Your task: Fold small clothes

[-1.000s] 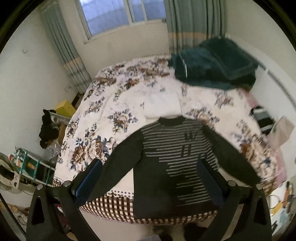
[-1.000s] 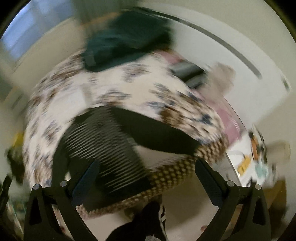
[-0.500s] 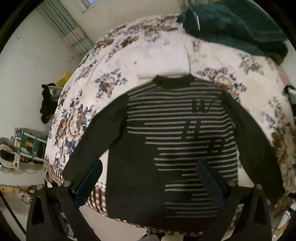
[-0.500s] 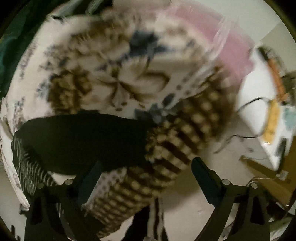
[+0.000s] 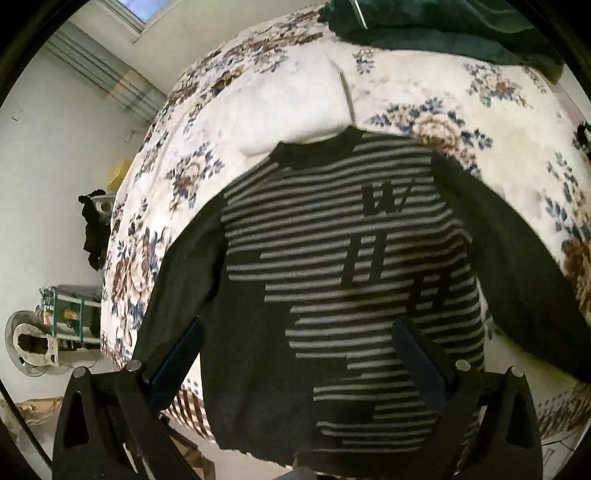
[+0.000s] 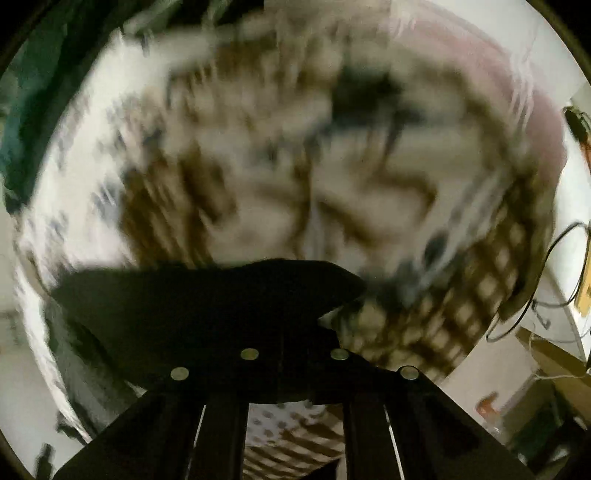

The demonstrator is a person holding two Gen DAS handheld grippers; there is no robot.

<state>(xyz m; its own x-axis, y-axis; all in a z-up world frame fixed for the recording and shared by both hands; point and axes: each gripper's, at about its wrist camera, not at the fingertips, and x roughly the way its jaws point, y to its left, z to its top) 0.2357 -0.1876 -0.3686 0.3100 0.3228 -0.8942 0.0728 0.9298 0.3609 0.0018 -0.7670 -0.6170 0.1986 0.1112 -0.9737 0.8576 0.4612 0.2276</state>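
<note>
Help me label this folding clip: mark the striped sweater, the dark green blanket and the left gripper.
striped sweater [image 5: 332,258], left wrist view, chest.
dark green blanket [image 5: 461,33], left wrist view, middle fold.
left gripper [image 5: 295,363], left wrist view, midway between fingertips.

The bed [image 5: 424,96], covered in a cream bedspread with brown and blue flowers, carries a dark knitted sweater with grey stripes [image 5: 332,266], laid flat with sleeves spread. A dark green blanket [image 5: 443,26] lies bunched at the far end.

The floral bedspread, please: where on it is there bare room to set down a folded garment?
On the white floral bedspread, between the black grey-striped sweater's collar and the dark green blanket. The near edge is crowded by the sweater.
</note>
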